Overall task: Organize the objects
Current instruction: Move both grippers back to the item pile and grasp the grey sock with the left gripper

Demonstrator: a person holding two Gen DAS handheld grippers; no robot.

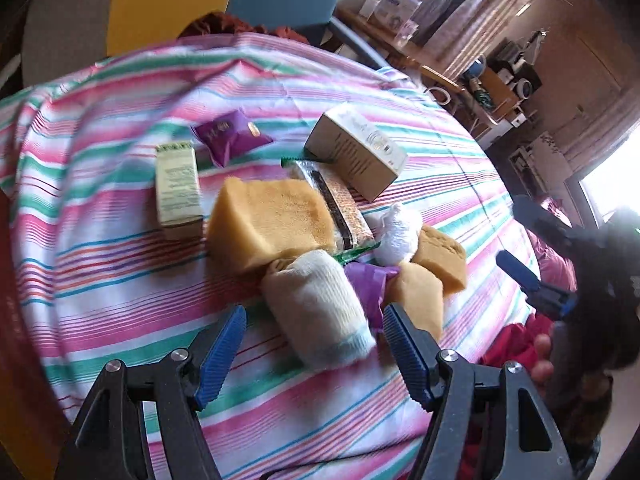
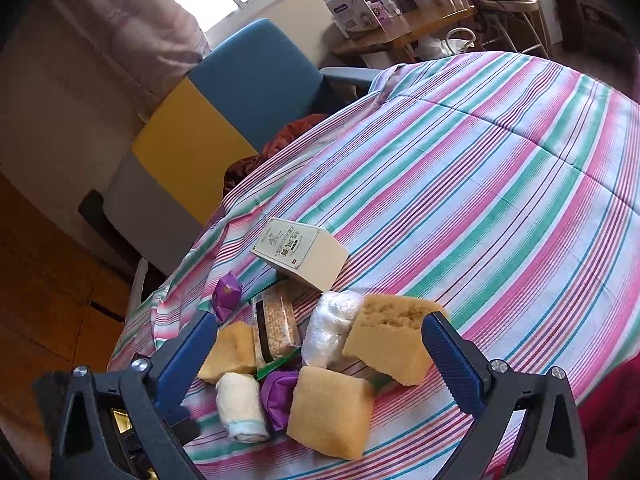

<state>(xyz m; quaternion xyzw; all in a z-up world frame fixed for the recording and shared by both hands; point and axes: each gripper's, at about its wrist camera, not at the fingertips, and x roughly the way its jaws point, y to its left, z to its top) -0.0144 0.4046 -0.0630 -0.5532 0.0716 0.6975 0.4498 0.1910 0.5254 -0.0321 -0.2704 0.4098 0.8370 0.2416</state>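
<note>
A jumble of sponges, rolled cloths, boxes and packets sits unsorted on the striped tabletop (image 1: 120,280), with the organizing apparently barely begun. The left tongs (image 1: 314,354) hang open and empty just short of the cream rolled cloth (image 1: 316,312), while the right tongs (image 2: 320,356) gape wide over the pile, gripping nothing. Broad bare cloth lies on both sides for sorting, though the near edge is close behind the heap.
</note>
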